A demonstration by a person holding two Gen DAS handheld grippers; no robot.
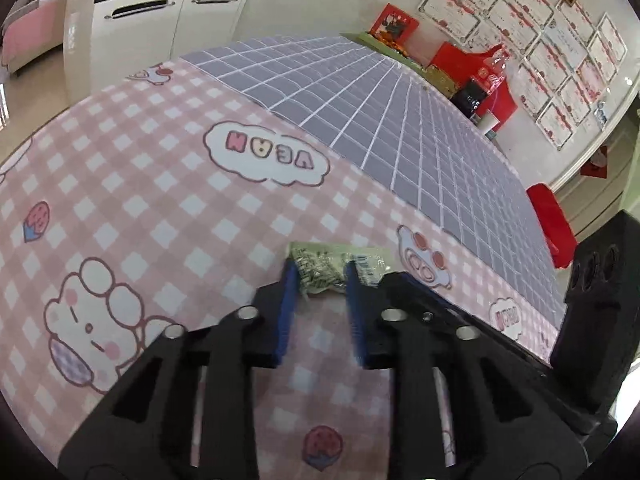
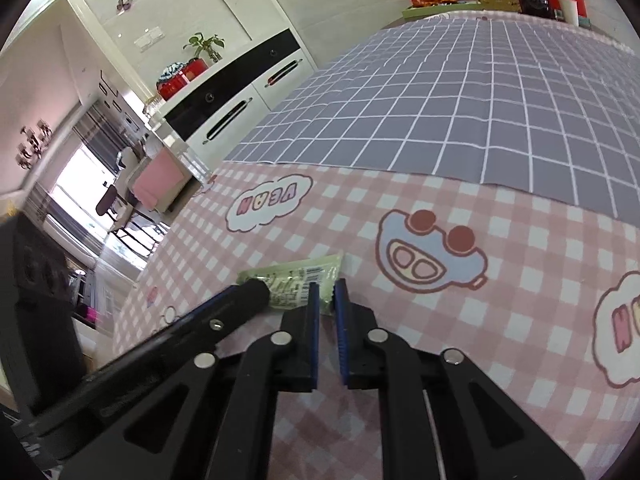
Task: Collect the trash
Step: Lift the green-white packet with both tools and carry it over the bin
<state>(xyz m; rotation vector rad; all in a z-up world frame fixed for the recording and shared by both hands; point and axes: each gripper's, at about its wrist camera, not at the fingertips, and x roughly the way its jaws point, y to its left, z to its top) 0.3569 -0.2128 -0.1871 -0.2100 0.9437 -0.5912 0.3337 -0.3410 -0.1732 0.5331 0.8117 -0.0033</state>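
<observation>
- Green plastic marks the task's thing: a crumpled wrapper [image 1: 336,268] with a barcode lies on the pink checked cloth [image 1: 160,208] near the table's front, short of the grey grid cloth [image 1: 400,120].
- The left gripper [image 1: 320,280] has its blue pads on either side of the wrapper's crumpled middle. The jaws stand narrow, and the wrapper bunches between them. The pads look to be pressing on it, though the grip seems light.
- The right gripper [image 2: 326,292] sits at the wrapper's near corner in the right wrist view. Its jaws are almost closed, with only a slim gap showing. The corner of the wrapper [image 2: 296,280] seems to reach into that gap, but whether the pads truly pinch it cannot be told.
- The left gripper's arm [image 2: 240,304] crosses the right wrist view and rests over the wrapper's left part, so both tools crowd the same small piece.
- Judged from this, the step in hand is the pickup: the wrapper is caught but appears not yet lifted off the cloth.
- The next move calls for a firm hold by one gripper before any lift, since thin foil slips easily.
- It also calls for a bin or bag, and none shows in either view.
- The cloth may wrinkle or drag if a pad catches it along with the wrapper.
</observation>
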